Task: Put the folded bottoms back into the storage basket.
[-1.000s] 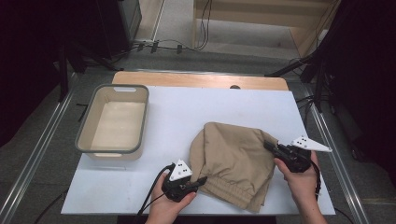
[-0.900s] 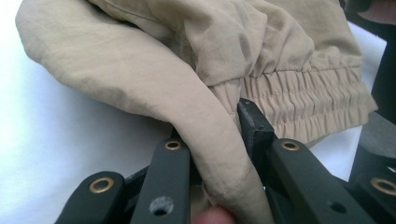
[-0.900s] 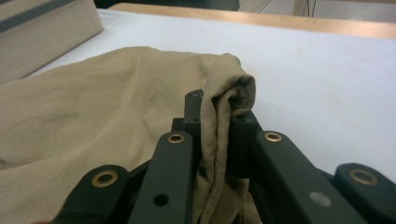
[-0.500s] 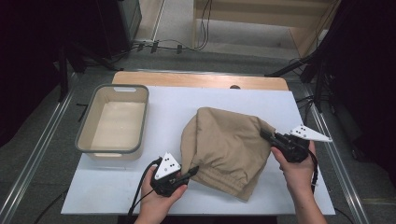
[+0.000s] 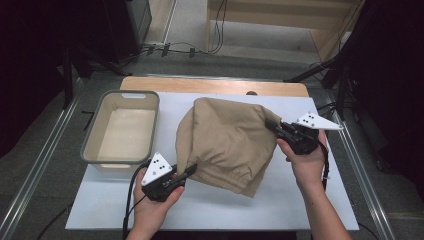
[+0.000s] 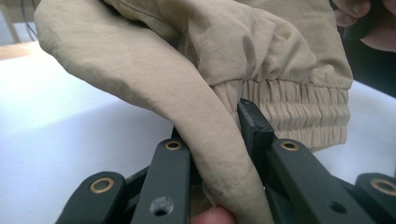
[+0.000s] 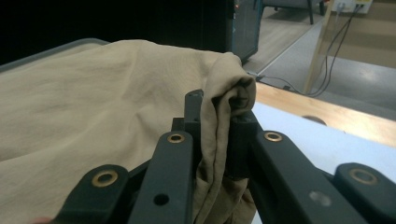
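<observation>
A tan fabric garment with an elastic hem hangs lifted over the white table, bunched between both hands. My left gripper pinches a fold at its lower left edge; in the left gripper view the cloth is clamped between the black jaws. My right gripper is shut on the garment's upper right corner, and the right gripper view shows a fold of the cloth squeezed between its jaws.
A grey plastic bin with nothing inside stands at the left of the table. A wooden strip runs along the far edge. Cables lie on the floor beyond. Metal rails flank the table.
Both hands have risen and moved away from me, lifting the garment so it hangs taller and further back. The left hand has shifted left.
</observation>
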`<action>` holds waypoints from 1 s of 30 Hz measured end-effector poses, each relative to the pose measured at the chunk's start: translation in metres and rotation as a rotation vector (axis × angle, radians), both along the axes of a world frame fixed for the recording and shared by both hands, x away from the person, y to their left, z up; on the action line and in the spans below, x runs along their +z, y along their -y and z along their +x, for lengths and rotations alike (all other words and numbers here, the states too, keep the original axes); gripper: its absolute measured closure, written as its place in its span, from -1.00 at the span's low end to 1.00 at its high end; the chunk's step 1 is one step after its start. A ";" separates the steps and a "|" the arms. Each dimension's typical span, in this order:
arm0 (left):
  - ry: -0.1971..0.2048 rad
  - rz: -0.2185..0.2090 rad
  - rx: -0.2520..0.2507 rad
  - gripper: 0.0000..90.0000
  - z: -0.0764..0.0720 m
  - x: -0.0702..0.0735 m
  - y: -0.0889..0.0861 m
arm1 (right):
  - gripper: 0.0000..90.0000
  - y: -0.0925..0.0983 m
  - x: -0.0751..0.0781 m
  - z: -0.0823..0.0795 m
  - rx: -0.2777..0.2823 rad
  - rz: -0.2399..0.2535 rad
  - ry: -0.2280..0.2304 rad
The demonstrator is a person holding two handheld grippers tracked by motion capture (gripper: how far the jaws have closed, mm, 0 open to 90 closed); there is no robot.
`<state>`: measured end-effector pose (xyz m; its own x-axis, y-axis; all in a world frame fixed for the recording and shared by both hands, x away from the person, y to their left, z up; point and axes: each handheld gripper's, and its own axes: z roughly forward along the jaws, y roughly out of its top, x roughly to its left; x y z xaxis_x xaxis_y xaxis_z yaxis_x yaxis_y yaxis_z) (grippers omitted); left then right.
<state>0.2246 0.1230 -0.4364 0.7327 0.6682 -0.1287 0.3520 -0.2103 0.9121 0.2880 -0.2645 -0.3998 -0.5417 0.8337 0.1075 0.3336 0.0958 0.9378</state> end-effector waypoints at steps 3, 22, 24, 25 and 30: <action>0.014 -0.010 0.020 0.68 0.002 0.005 -0.008 | 0.77 -0.009 0.009 0.008 0.013 -0.008 0.014; 0.069 -0.036 0.141 0.68 0.020 0.026 -0.057 | 0.77 -0.074 0.046 0.050 0.075 -0.023 0.071; 0.070 -0.042 0.157 0.68 0.021 0.029 -0.064 | 0.77 -0.081 0.048 0.055 0.082 -0.024 0.071; 0.072 -0.050 0.167 0.68 0.022 0.029 -0.067 | 0.77 -0.085 0.050 0.057 0.086 -0.027 0.069; 0.075 -0.065 0.193 0.68 0.025 0.034 -0.084 | 0.77 -0.105 0.058 0.070 0.109 -0.038 0.076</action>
<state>0.2500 0.2072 -0.4026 0.6012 0.7890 -0.1265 0.3110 -0.0851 0.9466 0.3577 -0.1593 -0.3414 -0.6348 0.7720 0.0326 0.2474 0.1632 0.9551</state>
